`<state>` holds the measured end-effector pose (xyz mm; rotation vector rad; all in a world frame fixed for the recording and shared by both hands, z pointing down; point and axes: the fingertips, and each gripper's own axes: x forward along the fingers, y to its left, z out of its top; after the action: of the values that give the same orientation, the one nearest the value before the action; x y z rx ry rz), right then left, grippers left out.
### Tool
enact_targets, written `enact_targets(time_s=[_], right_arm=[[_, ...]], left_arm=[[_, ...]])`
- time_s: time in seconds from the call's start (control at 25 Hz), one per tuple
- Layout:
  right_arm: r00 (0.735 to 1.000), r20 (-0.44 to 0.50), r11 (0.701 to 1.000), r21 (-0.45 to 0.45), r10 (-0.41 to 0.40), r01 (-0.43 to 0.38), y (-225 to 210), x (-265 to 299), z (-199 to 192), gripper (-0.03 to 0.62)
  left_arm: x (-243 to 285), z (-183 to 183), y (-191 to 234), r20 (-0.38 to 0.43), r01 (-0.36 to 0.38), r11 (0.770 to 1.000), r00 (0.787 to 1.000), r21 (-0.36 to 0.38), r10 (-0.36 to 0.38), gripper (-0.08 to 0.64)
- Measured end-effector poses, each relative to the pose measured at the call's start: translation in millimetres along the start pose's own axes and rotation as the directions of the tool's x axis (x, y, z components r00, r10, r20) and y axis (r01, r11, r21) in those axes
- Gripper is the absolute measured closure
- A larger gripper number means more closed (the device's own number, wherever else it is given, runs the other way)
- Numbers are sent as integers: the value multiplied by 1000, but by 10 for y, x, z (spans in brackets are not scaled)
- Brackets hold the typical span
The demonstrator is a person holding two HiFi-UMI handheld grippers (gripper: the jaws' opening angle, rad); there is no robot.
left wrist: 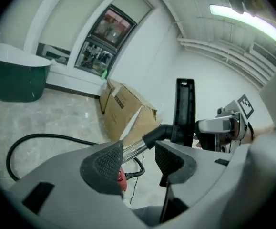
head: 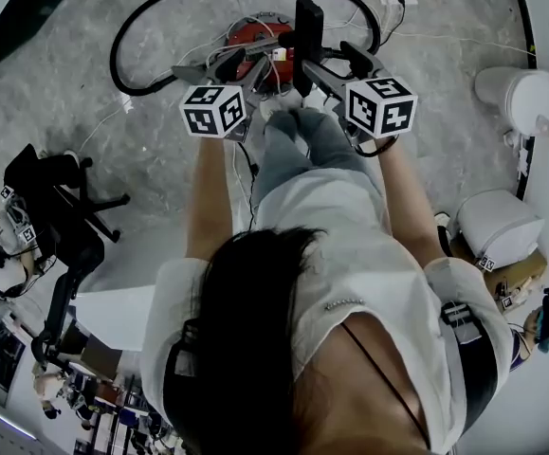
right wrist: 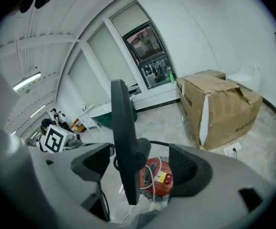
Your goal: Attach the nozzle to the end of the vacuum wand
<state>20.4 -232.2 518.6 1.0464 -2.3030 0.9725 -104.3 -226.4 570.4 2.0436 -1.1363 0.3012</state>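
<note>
Nozzle (right wrist: 123, 128) stands between the right gripper's (right wrist: 142, 166) jaws, apart like the left gripper's (left wrist: 138, 161); ungripped, a half-seated joint on the wand (left wrist: 133, 149) could part.

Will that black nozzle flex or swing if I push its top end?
Probably stiff: the nozzle is a straight, flat bar. Pushing its top would likely pivot it about where it meets the wand, since it stands tall above that joint.
</note>
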Motion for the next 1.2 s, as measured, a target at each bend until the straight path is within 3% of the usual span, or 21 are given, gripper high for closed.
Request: enact_targets(time_s=[0.24, 0.48, 0.64, 0.72, 0.96, 1.12, 1.2], right_arm=[[997, 68, 999, 31, -33, 31, -42, -238, 153, 219], [991, 137, 1000, 20, -14, 12, 132, -381, 296, 221], [984, 178, 1000, -12, -11, 13, 225, -459, 405, 221], [983, 185, 999, -53, 17, -7, 322, -491, 439, 221], [974, 225, 992, -126, 30, -1, 520, -636, 492, 227], [966, 257, 990, -141, 24, 13, 594, -694, 549, 273], [963, 268, 987, -156, 6, 37, 628, -703, 572, 368]], left_arm=[[-263, 280, -229, 98, -46, 998, 994, 39, 42, 353], [-469, 459, -489, 162, -79, 994, 985, 78, 66, 362], [-549, 534, -640, 191, -78, 997, 979, 29, 71, 461], [-625, 604, -715, 227, -84, 996, 971, 14, 79, 474], [-816, 748, -857, 295, -194, 979, 941, 68, 166, 523], [-910, 832, -974, 332, -197, 977, 929, 77, 161, 545], [-931, 850, -1016, 337, -204, 975, 927, 90, 163, 549]])
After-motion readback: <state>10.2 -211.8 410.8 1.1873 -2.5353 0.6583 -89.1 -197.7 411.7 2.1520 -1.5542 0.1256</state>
